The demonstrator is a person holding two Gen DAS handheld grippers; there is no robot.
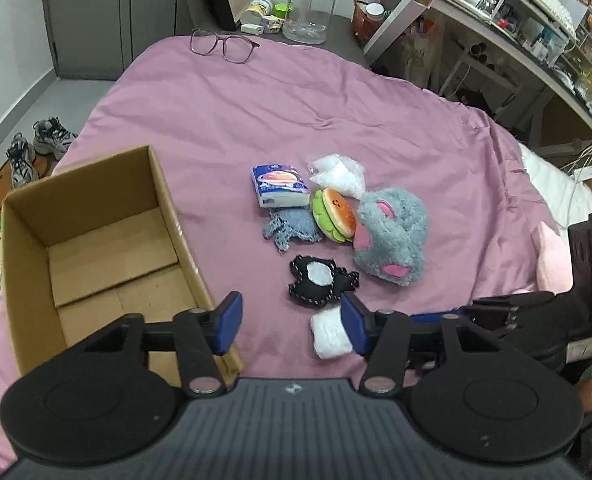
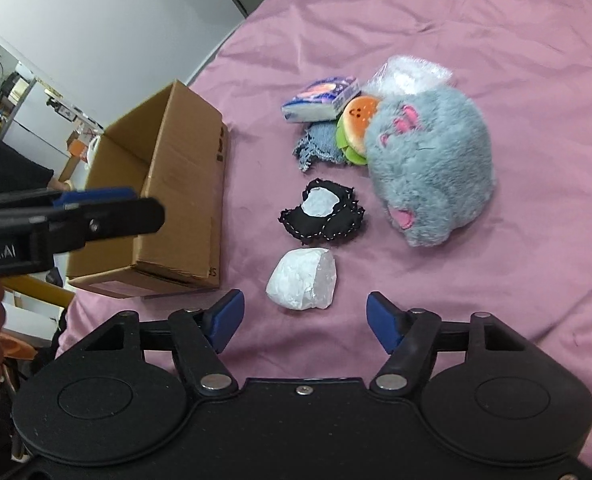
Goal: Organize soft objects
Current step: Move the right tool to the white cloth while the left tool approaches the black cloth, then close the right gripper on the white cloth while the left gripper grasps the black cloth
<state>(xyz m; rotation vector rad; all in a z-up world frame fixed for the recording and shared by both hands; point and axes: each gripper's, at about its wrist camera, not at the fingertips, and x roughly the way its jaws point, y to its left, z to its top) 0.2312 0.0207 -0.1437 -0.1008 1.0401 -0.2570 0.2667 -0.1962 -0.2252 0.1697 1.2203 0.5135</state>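
Pink bedsheet w/ open brown cardboard box. White crumpled soft wad lies just right of box. Right gripper unclenched, empty; left gripper too. Straddle wad centrally, then squeeze gently.

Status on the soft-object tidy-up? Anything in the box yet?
Done: nothing; the cardboard box is empty. In hand: nothing; the left gripper and right gripper are both open, the right one nearest the white bundle. Left: that bundle, black pouch, grey plush, burger toy, tissue pack, blue cloth and plastic bag, all on the pink sheet.
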